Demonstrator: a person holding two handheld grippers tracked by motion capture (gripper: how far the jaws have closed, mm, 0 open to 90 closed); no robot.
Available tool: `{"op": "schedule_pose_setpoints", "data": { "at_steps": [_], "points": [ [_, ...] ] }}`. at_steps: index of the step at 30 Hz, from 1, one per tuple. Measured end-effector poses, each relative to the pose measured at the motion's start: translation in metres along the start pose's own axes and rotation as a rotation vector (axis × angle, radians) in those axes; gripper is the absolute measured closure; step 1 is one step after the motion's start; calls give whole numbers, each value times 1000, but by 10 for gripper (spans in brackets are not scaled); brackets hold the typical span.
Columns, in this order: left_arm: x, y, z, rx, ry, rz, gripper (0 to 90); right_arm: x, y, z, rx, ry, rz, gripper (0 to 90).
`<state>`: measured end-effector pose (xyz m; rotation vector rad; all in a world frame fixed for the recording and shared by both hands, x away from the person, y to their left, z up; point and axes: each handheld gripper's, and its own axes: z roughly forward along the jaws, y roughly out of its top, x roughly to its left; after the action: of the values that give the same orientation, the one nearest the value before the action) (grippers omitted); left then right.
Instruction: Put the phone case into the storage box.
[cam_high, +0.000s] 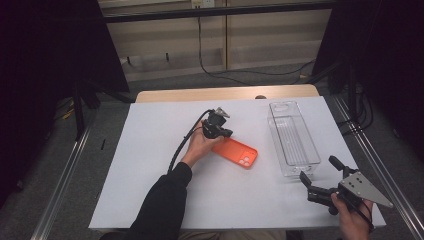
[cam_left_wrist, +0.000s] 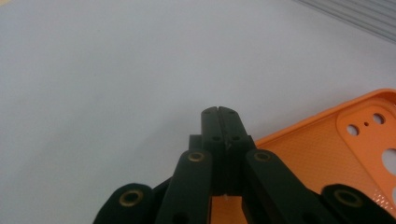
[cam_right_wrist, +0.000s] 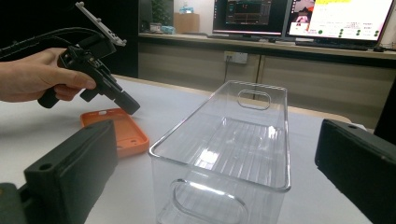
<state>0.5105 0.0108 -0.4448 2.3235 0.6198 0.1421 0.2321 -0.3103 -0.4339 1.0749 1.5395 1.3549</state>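
High view looks down; gripper views sit low (sharing orange case (cam_high: 236, 152)).

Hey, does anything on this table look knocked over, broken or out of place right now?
Nothing stands out. The orange phone case lies flat on the white table, inner side up, and looks intact. The clear bin stands upright and empty beside it.

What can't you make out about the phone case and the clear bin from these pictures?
- Orange phone case: the left gripper view cuts off its right and lower parts, and the shut left gripper covers its near edge, so touch cannot be judged.
- Clear plastic bin: its near bottom is cut off by the right gripper view's lower edge.
- Monitor text in the right gripper view: too small.
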Motion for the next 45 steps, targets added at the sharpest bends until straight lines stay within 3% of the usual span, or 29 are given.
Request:
{"op": "schedule_pose_setpoints", "data": {
  "at_steps": [11, 15, 45],
  "points": [
    [-3, -5, -6, 11, 2, 9, 900, 0, 0, 0, 0, 0, -2, 0],
    [-6, -6, -10, 34, 6, 35, 900, 0, 0, 0, 2, 3, -2, 0],
    [-13, -27, -25, 5, -42, 12, 900, 1, 0, 0, 5, 0, -3, 0]
  ]
}}
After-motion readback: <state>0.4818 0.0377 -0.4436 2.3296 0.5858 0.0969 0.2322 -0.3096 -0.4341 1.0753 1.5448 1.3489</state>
